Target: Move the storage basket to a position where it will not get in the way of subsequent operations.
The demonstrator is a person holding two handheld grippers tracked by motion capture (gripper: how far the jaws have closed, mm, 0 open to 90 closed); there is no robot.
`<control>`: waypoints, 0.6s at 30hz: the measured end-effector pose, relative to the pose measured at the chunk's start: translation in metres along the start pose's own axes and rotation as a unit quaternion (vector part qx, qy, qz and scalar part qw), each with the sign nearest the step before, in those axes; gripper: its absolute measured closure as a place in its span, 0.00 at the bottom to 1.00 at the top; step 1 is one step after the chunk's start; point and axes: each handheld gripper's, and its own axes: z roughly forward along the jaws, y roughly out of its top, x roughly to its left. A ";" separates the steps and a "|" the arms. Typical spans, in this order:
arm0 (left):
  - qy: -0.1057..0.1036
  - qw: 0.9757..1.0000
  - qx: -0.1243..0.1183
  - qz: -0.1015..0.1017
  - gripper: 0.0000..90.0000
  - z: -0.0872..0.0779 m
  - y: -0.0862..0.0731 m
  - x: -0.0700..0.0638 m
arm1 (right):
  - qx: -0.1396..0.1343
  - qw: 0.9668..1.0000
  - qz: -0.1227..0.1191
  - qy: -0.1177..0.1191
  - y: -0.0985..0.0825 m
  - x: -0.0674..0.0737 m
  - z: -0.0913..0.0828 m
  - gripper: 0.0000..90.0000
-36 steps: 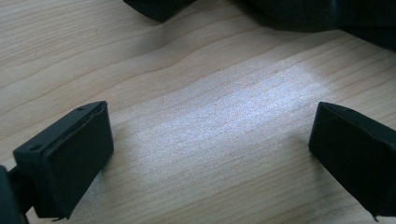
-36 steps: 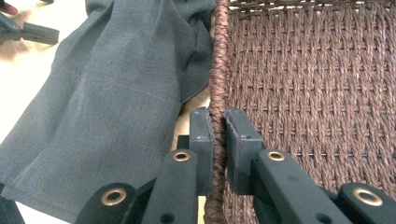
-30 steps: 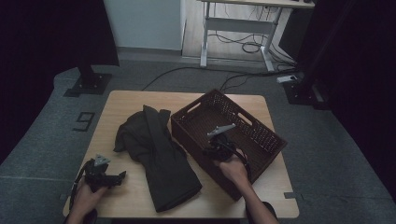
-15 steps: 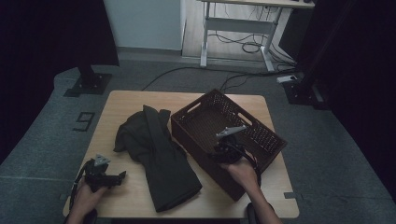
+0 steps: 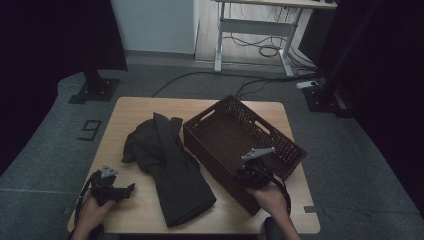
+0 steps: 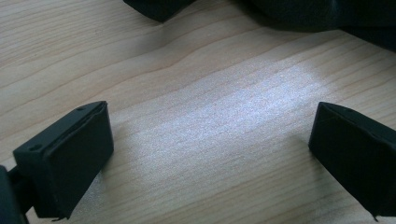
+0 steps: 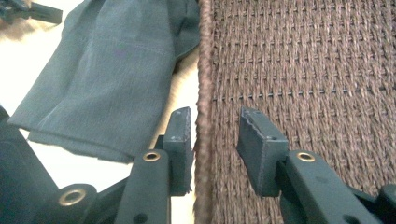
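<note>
1. The right gripper (image 7: 214, 135) sits astride the near-left wall of the brown woven basket (image 5: 280, 145), one jaw outside and one inside. Its jaws have just been closing after a brief widening. A narrow gap shows on the inner side, so the pads do not appear to be pressing, though the angle makes this uncertain.
2. Against the earlier high views, the right hand has shifted along the basket toward the table's right edge; the basket itself has not visibly moved.
3. The basket stands on the right half of the table (image 5: 150, 107), just beside the dark garment (image 5: 172, 167) lying at mid-table.
4. The left gripper (image 6: 210, 154) rests near the front-left corner, jaws wide apart over bare wood, holding nothing.
5. Judgement: a grip on the wall is being re-seated before the basket is shifted.
</note>
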 end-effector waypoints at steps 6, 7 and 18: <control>0.000 1.000 0.000 0.000 0.00 0.000 0.000 0.000 | -0.003 1.000 0.003 0.001 -0.011 0.001 -0.006 0.79; 0.000 1.000 0.000 0.000 0.00 0.000 0.000 0.000 | -0.003 1.000 0.005 0.001 -0.013 0.002 -0.008 0.79; 0.000 1.000 0.000 0.000 0.00 0.000 0.000 0.000 | -0.016 1.000 0.014 -0.006 -0.031 0.005 -0.023 0.85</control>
